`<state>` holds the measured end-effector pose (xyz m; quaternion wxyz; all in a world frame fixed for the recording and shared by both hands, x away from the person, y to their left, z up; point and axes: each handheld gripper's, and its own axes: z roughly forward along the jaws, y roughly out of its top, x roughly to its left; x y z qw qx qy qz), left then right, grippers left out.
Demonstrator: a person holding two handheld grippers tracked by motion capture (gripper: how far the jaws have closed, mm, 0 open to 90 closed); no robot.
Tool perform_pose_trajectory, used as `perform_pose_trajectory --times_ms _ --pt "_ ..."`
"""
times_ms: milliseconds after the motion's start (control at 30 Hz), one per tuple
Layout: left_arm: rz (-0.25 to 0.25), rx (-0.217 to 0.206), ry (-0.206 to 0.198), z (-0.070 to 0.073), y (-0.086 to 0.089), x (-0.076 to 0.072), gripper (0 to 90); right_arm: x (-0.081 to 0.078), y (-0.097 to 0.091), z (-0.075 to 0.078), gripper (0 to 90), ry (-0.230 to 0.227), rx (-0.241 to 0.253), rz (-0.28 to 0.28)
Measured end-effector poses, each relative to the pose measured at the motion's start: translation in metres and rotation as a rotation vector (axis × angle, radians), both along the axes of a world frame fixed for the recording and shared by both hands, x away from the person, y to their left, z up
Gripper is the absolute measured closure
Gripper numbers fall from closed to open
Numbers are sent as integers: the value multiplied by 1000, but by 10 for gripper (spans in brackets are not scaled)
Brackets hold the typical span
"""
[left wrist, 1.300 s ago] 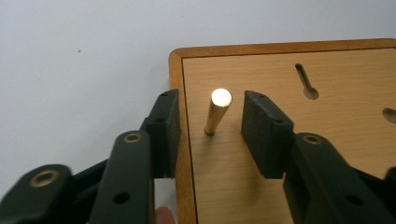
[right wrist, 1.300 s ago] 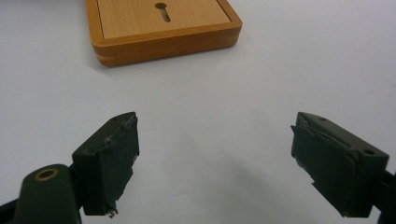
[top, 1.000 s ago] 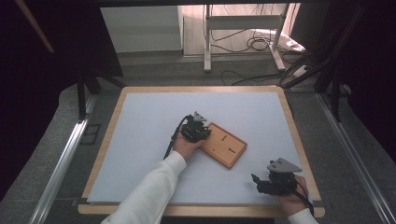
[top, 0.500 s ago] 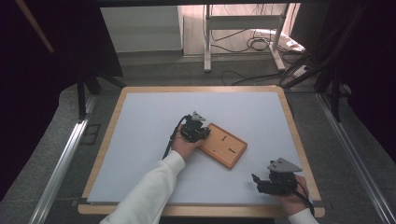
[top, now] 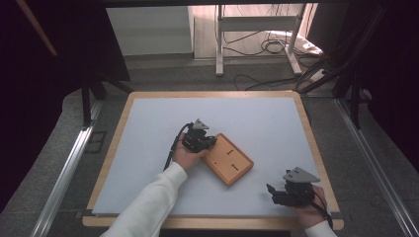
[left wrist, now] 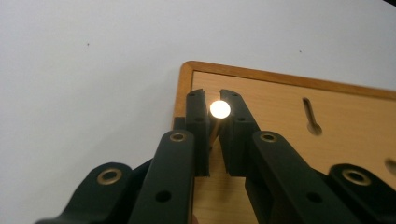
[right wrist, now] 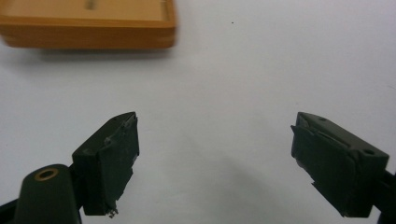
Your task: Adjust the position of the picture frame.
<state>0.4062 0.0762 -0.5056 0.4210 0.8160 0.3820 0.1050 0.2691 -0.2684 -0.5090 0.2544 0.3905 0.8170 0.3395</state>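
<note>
The left gripper (left wrist: 213,105) has its jaws pressed nearly together and pinches a thin brass-coloured pin (left wrist: 219,110) with a round, bright head; the pin stands between the two black pads, a little tilted, just above the near left corner of a wooden board (left wrist: 289,121). In the high view the same left gripper (top: 203,140) sits at the upper left end of the board (top: 228,159), which lies slanted in the middle of the white table (top: 148,128). I judge that the step in hand is to carry the pin to the board and set it into one of its keyhole-shaped slots (left wrist: 310,116). The pin is not yet in a slot, so the next move probably calls for a small shift toward that slot, lining the pin with the wide round end and then lowering it straight, without loosening the pinch too early. The right gripper (right wrist: 215,163) is spread wide and holds nothing; it hovers over bare table, with the side of the board (right wrist: 88,28) farther off, and in the high view it (top: 291,192) rests near the front right edge, well apart from the board. The lower end of the pin is hidden behind the jaws, so I cannot tell whether its tip touches the wood. The head is overexposed, and the second slot is cut off at the frame edge.
</note>
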Motion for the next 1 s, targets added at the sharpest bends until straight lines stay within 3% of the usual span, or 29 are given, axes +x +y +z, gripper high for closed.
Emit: perform_pose_trajectory --times_ms 400,733,833,1000 --pt "-40 -26 -11 6 39 -23 836 -1 2 -1 155 3 -5 2" --pt "-17 8 -3 -12 69 -13 832 -1 4 -1 155 -2 -3 1" --pt "-28 0 11 -19 72 -8 833 -1 4 -1 154 -2 -2 2" --pt "-46 3 1 -20 70 -6 836 -2 4 0 155 -6 0 3"
